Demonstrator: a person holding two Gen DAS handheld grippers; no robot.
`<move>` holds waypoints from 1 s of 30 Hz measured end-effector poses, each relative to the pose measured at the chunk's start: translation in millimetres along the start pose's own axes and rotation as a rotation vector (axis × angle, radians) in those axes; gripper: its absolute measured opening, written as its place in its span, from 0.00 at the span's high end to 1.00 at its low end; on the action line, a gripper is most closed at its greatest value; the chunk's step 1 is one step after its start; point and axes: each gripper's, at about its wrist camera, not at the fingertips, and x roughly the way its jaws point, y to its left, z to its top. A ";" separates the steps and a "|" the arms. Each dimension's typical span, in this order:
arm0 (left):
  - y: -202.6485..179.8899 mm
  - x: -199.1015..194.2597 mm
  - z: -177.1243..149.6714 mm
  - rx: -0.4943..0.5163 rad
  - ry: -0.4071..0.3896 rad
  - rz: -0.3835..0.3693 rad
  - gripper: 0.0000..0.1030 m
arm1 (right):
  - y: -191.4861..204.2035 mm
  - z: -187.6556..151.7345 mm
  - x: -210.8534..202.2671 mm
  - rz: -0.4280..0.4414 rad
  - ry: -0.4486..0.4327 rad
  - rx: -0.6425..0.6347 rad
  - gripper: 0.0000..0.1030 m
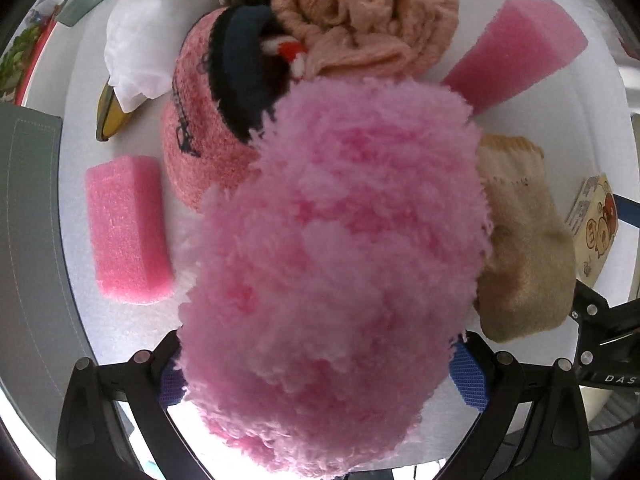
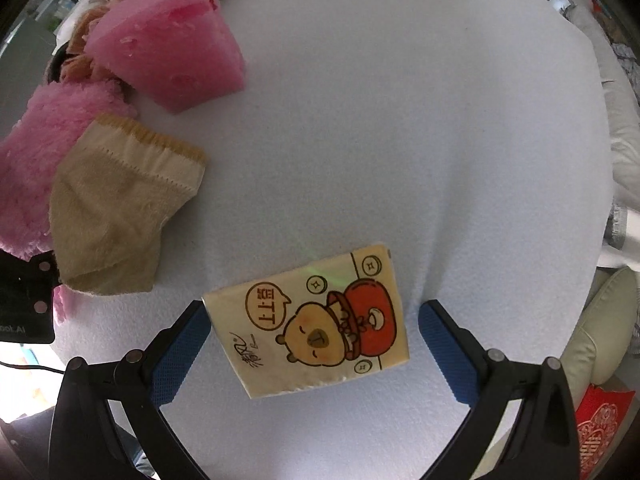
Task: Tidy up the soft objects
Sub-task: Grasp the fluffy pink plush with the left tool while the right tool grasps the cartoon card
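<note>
My left gripper [image 1: 320,372] is shut on a fluffy pink sock [image 1: 340,248] that fills the middle of the left wrist view and hides most of both fingers. Behind it lie a pink knit sock [image 1: 192,152] with a dark cuff, a peach knit bundle [image 1: 368,12], a tan sock [image 1: 520,248] and two pink foam blocks [image 1: 128,228] [image 1: 516,48]. My right gripper [image 2: 312,352] is open, with its blue pads on either side of a yellow cartoon tissue pack [image 2: 316,320] lying on the table. The tan sock [image 2: 120,216], the fluffy pink sock [image 2: 44,160] and a foam block [image 2: 172,52] lie to the left.
The white round table [image 2: 400,120] carries everything. A white cloth bag [image 1: 136,48] and a yellow-edged object [image 1: 110,116] lie at the back left. A grey-green chair or panel [image 1: 28,240] stands by the table's left edge. White and cream cushions [image 2: 612,320] sit beyond the right edge.
</note>
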 end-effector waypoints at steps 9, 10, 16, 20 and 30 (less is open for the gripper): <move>13.4 6.1 -10.5 -0.028 0.008 0.025 0.00 | 2.7 0.1 -9.1 -0.007 0.087 0.015 0.01; 11.1 6.7 -10.2 -0.022 0.003 0.033 0.00 | 2.7 -0.3 -9.5 -0.006 0.089 0.021 0.02; -1.1 1.1 -7.2 0.026 -0.029 0.018 0.22 | 9.0 5.4 -19.6 -0.010 0.052 -0.002 0.19; -4.4 -6.9 -7.9 0.056 -0.043 0.014 0.51 | 8.4 -4.2 -19.1 -0.017 0.061 0.035 0.20; -5.5 -23.4 -35.9 0.131 -0.071 0.002 0.55 | 6.6 -40.9 -39.3 0.022 0.051 0.148 0.20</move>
